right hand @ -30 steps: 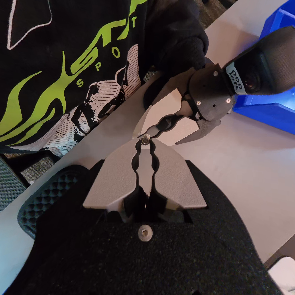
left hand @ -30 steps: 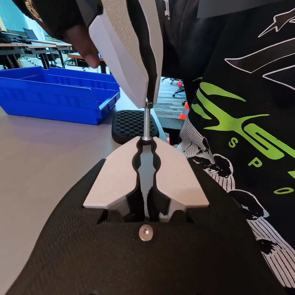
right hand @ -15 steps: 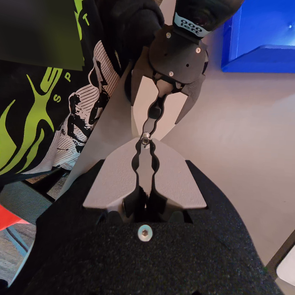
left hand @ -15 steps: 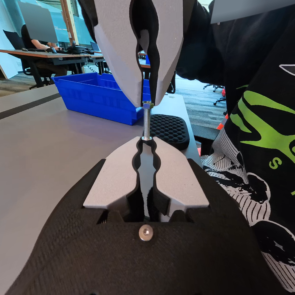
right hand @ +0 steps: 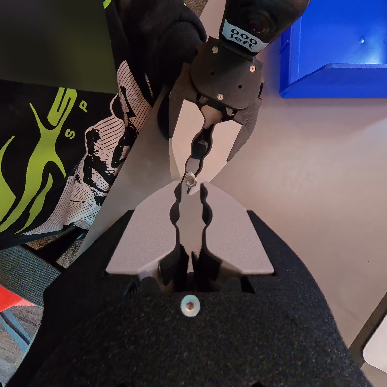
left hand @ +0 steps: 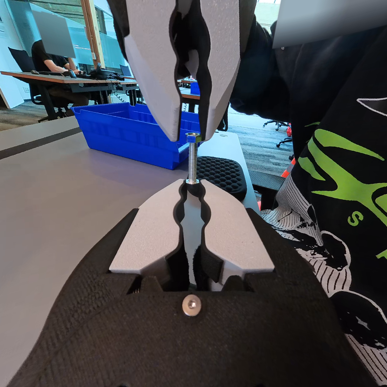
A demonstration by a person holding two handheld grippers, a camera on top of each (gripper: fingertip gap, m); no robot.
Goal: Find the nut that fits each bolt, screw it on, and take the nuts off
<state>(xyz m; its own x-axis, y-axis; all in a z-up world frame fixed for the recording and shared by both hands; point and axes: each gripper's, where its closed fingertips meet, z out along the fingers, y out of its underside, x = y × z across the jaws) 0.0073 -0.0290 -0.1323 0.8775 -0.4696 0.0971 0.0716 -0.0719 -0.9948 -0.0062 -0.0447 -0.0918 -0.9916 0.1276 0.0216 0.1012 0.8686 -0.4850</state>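
Bolt (left hand: pixel 192 161) upright, head clamped in left gripper (left hand: pixel 192 184); nut (left hand: pixel 193 138) at top of thread, between parted, non-pressing fingertips of right gripper (left hand: pixel 191 137) directly above along bolt's axis.

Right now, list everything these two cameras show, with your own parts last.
bolt: one, silver, upright in the air between the two grippers
nut: one, silver, at the bolt's upper end
bin: one, blue, on the table behind the bolt
pad: one, black, dimpled, at the table's far edge
table: one, grey
background person: one, seated at a far desk
top: one, black with green print, on the wearer
gloved hand: one, black, on the left gripper
left gripper: grey fingers shut on the bolt's lower end
right gripper: grey fingers apart around the nut
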